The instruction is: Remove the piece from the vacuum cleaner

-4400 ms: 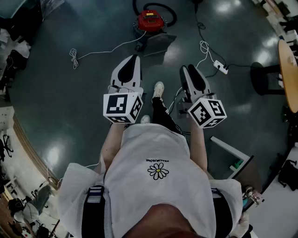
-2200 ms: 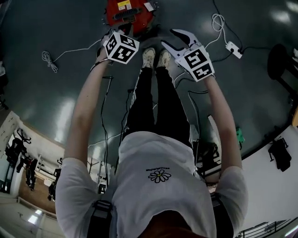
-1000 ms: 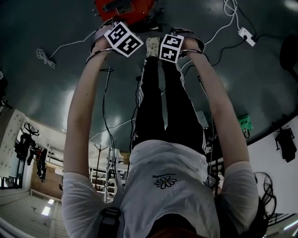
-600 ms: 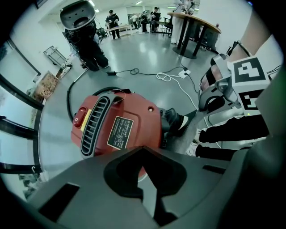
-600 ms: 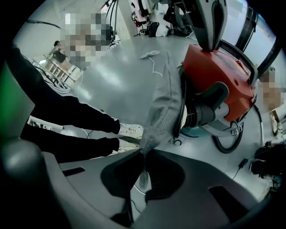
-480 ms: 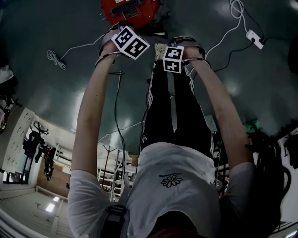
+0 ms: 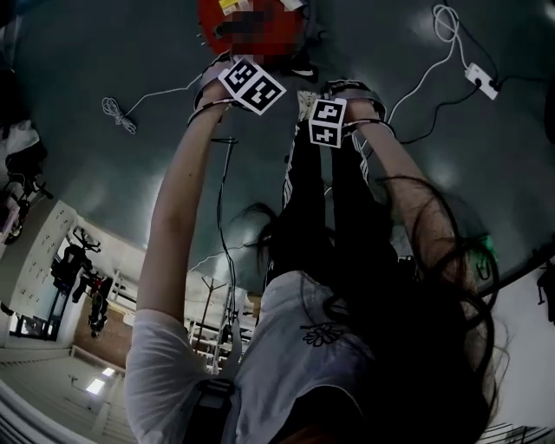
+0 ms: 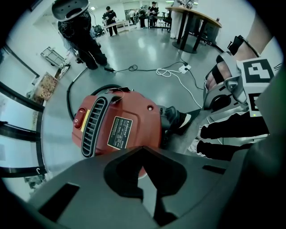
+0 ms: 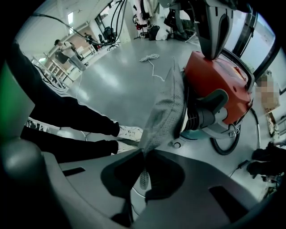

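The red vacuum cleaner [image 8: 118, 125] stands on the grey floor, and in the head view it [image 7: 260, 35] lies at the top edge, just beyond both marker cubes. A grey cloth bag [image 9: 167, 105] hangs from its side, next to the grey motor part [image 9: 210, 112]. My right gripper [image 9: 144, 154] is shut on the bag's lower corner. My left gripper [image 8: 142, 150] is shut with nothing between its jaws, and its tip is over the red housing. In the right gripper view the left gripper [image 9: 214, 31] comes down onto the vacuum's top.
A black hose [image 8: 71, 96] curls behind the vacuum. A white cable with a power strip [image 8: 183, 68] lies on the floor, and another white cord [image 7: 117, 111] lies to the left. My shoes [image 9: 127, 132] stand close by. A person in black [image 8: 85, 40] and a round table [image 8: 192, 13] are farther off.
I have walked up to the vacuum and bent over it with both grippers lowered to it. In the last second the grippers barely move, and my hair falls into the head view.
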The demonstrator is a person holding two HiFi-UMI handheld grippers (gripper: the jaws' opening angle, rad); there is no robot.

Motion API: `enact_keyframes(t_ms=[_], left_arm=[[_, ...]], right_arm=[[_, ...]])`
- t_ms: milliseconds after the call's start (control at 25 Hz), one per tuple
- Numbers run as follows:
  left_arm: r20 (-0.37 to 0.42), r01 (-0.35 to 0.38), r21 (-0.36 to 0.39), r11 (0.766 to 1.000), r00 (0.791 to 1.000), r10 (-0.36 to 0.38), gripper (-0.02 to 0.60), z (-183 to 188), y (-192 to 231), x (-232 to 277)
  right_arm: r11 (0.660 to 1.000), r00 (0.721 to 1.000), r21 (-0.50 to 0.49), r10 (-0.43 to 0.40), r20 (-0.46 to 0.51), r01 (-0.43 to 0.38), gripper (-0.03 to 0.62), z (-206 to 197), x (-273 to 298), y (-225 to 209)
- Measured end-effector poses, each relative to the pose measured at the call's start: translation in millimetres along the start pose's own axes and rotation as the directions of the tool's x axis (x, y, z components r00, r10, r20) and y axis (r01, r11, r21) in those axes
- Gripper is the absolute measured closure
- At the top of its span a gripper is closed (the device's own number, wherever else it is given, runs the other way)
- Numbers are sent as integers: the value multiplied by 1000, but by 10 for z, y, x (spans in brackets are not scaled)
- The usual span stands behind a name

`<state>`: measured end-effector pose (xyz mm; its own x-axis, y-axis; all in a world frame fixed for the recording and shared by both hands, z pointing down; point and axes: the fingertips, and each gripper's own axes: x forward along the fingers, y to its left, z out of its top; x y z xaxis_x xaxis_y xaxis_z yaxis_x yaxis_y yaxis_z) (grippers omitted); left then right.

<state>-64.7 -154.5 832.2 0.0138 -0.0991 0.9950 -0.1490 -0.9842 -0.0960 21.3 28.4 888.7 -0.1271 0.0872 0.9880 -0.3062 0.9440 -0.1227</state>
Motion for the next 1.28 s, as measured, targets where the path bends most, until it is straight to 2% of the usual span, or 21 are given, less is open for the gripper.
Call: enact_keyframes(t_ms=[280, 480, 720, 960, 1280], left_arm=[[-17, 2, 7, 1000, 1000, -2, 577, -20, -6, 2], [-6, -10, 11, 1000, 1000, 10, 577, -34, 7, -13], [-5, -17, 19, 1000, 1000, 17, 577, -10, 17, -21], [4, -11, 14, 1000, 1000, 11, 577, -1, 31, -27], [-8, -5, 34, 999, 1000, 6, 577, 9, 36, -30]], right_arm=[[999, 1000, -33, -24, -4, 24, 568, 41, 1, 27], [999, 999, 26, -40, -6, 40, 568, 84, -22, 32], [999, 999, 14, -37, 1, 37, 568, 70, -106, 14], [1000, 999, 7, 3, 42, -3, 568, 74, -198, -19], [990, 996, -141, -3, -87, -9, 568, -1, -4, 20]])
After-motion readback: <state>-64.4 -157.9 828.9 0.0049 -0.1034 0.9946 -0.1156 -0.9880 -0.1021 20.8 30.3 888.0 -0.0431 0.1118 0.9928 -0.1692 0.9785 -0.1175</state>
